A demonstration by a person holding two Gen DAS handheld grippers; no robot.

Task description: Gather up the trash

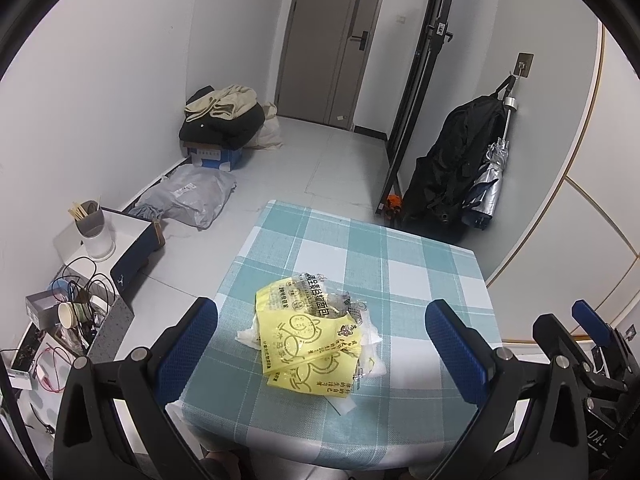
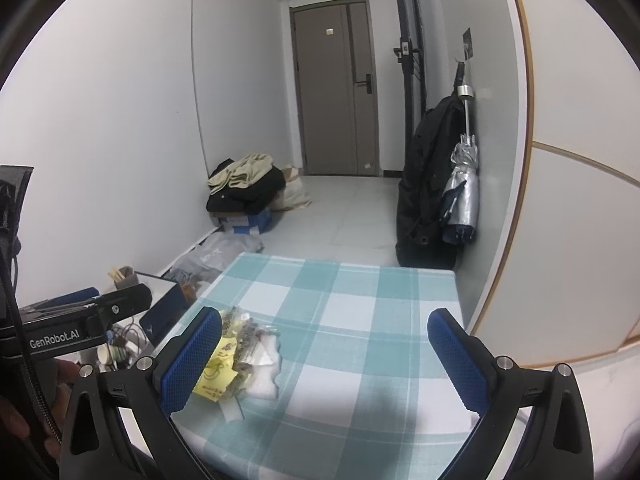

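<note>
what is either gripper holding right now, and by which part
Nothing. The left gripper and right gripper are both open above the table; the yellow wrapper lies untouched.

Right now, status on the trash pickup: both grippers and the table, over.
Left gripper open, above the yellow wrapper pile. Right gripper open, empty, wrappers by its left finger. Nothing else on the checkered table.

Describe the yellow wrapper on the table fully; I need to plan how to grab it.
The yellow wrapper is crumpled thin plastic printed with cartoon drawings and dark text, partly clear. It lies loosely heaped on white tissue-like scraps near the near-left part of the checked tablecloth. Neither open gripper touches it.
</note>
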